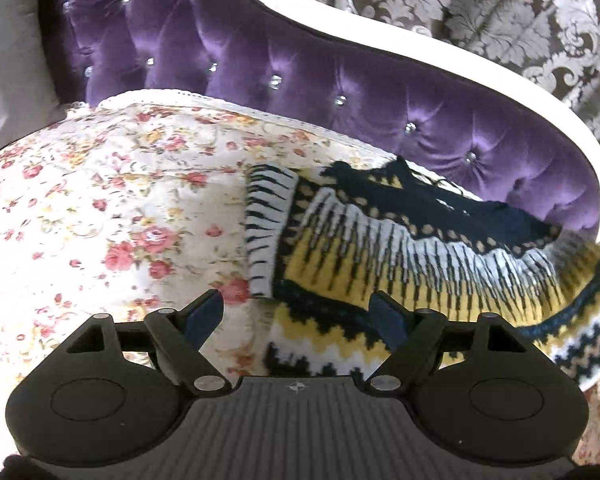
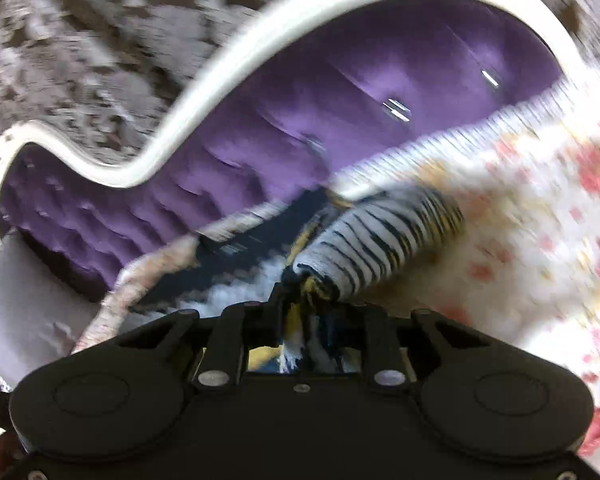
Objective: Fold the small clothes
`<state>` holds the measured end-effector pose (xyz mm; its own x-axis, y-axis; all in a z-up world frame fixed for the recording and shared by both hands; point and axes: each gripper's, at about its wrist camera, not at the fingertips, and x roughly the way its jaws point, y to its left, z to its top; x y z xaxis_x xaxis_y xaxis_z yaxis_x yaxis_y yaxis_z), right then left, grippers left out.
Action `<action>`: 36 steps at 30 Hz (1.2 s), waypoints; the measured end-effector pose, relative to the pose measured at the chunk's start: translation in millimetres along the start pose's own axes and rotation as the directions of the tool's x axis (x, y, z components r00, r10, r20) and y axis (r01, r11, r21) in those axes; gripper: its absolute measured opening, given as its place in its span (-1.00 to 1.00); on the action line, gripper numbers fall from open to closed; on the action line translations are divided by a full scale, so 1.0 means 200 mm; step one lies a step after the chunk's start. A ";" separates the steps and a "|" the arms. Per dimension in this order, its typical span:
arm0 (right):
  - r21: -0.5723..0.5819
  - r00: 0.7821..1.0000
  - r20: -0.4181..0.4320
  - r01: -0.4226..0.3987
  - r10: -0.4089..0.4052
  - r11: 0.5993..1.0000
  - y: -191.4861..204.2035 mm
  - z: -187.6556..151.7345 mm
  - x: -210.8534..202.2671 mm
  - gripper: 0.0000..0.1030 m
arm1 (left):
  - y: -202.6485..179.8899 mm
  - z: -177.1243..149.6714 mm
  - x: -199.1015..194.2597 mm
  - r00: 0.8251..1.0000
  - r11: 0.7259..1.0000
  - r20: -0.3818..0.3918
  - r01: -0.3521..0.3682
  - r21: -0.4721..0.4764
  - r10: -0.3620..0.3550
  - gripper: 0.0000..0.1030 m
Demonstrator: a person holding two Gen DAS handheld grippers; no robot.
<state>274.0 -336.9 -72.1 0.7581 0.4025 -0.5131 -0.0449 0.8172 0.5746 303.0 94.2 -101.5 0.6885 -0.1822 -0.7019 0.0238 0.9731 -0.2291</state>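
right gripper (image 2: 300, 300) pinches sweater (image 1: 380, 248) (left gripper (image 1: 298, 316) spread).

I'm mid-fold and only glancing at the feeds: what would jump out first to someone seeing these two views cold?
The patterned knit sweater, yellow, white and navy, sprawled on the floral bedspread at the foot of the tufted purple headboard. Next, the right gripper, shut on a bunched fold of that sweater in a motion-blurred view. The left gripper hovers open over the sweater's near edge.
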 end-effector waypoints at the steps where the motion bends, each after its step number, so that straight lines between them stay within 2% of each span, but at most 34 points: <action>1: -0.012 1.000 0.003 -0.020 0.020 1.000 0.07 0.02 0.01 -0.43 | 0.01 0.00 -0.01 1.000 1.000 0.002 0.002 -0.002 -0.002 0.54; 7: -0.077 0.990 -0.030 -0.140 0.138 0.987 0.49 0.06 0.17 -0.43 | 0.09 0.03 -0.07 1.000 0.999 0.030 -0.001 -0.033 0.002 0.54; 9: -0.065 0.981 -0.042 -0.192 0.190 0.979 0.60 0.04 0.25 -0.43 | 0.13 0.04 -0.09 0.999 0.998 0.037 0.001 -0.056 0.001 0.54; 13: -0.086 0.966 -0.084 -0.250 0.243 0.964 0.80 -0.04 0.43 -0.43 | 0.24 0.06 -0.12 0.999 0.994 0.044 -0.003 -0.111 0.008 0.54; 16: -0.121 0.967 -0.125 -0.239 0.224 0.963 0.92 -0.13 0.55 -0.44 | 0.31 0.06 -0.14 0.999 0.988 0.045 -0.009 -0.153 0.016 0.54; 22: -0.297 0.980 -0.181 -0.132 0.080 0.946 1.07 -0.35 0.74 -0.44 | 0.42 0.07 -0.16 0.999 0.975 0.052 -0.004 -0.220 0.016 0.54; 25: -0.380 0.983 -0.180 -0.095 0.027 0.920 1.13 -0.43 0.79 -0.41 | 0.43 0.07 -0.17 0.998 0.974 0.058 -0.010 -0.228 0.023 0.54; 28: -0.440 0.984 -0.176 -0.092 0.014 0.894 1.16 -0.47 0.79 -0.21 | 0.42 0.07 -0.17 0.998 0.974 0.061 -0.005 -0.225 0.019 0.54; 30: -0.442 0.978 -0.195 -0.156 0.076 0.883 1.17 -0.47 0.78 0.21 | 0.42 0.07 -0.18 0.997 0.975 0.068 -0.006 -0.220 0.021 0.54; 31: -0.443 0.975 -0.194 -0.186 0.109 0.877 1.18 -0.46 0.77 0.28 | 0.42 0.07 -0.18 0.997 0.976 0.073 -0.008 -0.219 0.025 0.54; 36: -0.427 0.956 -0.178 -0.289 0.234 0.857 1.18 -0.42 0.67 0.29 | 0.40 0.08 -0.20 0.994 0.978 0.105 -0.005 -0.208 0.028 0.53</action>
<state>309.4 -55.4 -59.3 0.5987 0.6492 -0.4693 -0.5353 0.7600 0.3685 288.0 181.6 -80.6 0.7611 -0.1393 -0.6335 -0.1309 0.9236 -0.3603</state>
